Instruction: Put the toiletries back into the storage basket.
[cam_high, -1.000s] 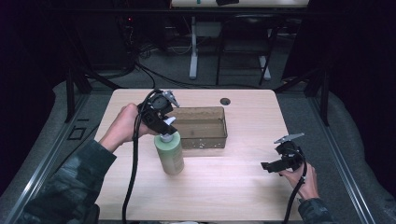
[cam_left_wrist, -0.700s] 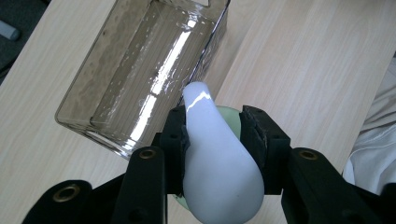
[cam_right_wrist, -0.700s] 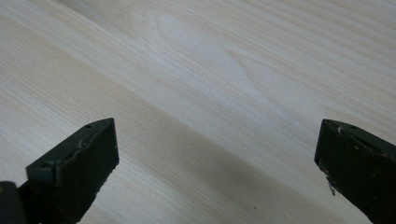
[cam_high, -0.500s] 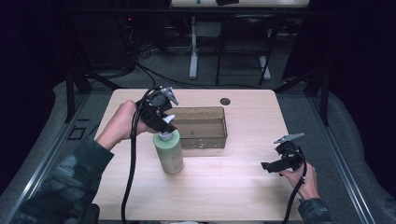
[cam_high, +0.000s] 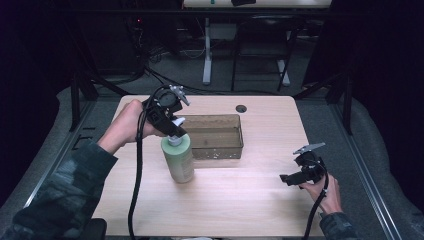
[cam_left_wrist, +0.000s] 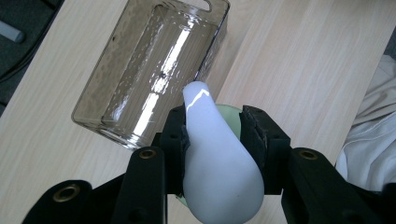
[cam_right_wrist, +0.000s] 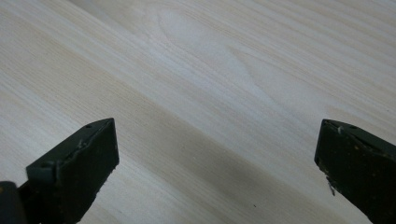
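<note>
High view: the left gripper (cam_high: 172, 131) comes down from about ten o'clock onto the white pump head (cam_high: 174, 138) of a pale green soap bottle (cam_high: 178, 160). The bottle is upright at the middle-left of the wooden table (cam_high: 240, 200), just beside the near-left corner of the clear plastic bin (cam_high: 215, 135); whether its base rests on the wood or hangs just above it is hard to tell from here. The right gripper (cam_high: 290, 179) is at about four o'clock, well apart from the bottle and low over bare wood.

Left gripper view: the jaws pinch the smooth, glossy pump head (cam_left_wrist: 215, 158) on both flanks, its teardrop spout pointing toward twelve o'clock. Below it shows the green shoulder of the bottle (cam_left_wrist: 229, 114). The bin (cam_left_wrist: 140, 74), ripple-walled, rectangular and see-through with a handle slot in one end, lies at eleven o'clock.

Right gripper view: the jaws stand spread wide, nothing between them, over pale, fine-grained tabletop (cam_right_wrist: 210, 93).

The step in hand looks like carrying the bottle to the bin. The next move calls for a clean lift over the wall; the grip is only on the slick pump, so the heavy body may swing or slip.
</note>
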